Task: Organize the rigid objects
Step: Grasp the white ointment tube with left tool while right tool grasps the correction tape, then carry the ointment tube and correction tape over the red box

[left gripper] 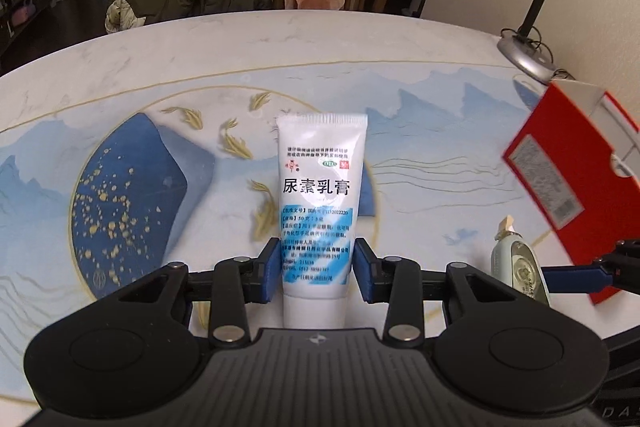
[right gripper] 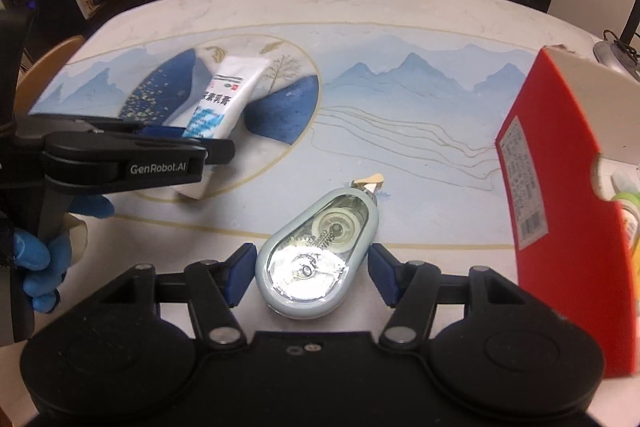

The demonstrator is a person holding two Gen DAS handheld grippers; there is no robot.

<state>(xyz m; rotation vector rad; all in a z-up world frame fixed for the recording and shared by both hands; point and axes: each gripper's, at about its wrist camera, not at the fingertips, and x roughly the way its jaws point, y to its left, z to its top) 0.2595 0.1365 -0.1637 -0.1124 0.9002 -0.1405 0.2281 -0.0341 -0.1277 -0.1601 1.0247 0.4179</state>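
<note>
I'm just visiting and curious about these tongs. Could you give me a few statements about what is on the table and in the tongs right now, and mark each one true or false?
1. The left tongs are shut on a white cream tube. True.
2. The right tongs hold a pair of scissors. False: a pale blue correction tape sits between them.
3. A red box stands to the right of the correction tape. True.
4. The table is plain dark wood. False: it shows a blue mountain picture with gold lines.
5. The hand on the left tongs is bare. False: it wears a blue glove.
</note>
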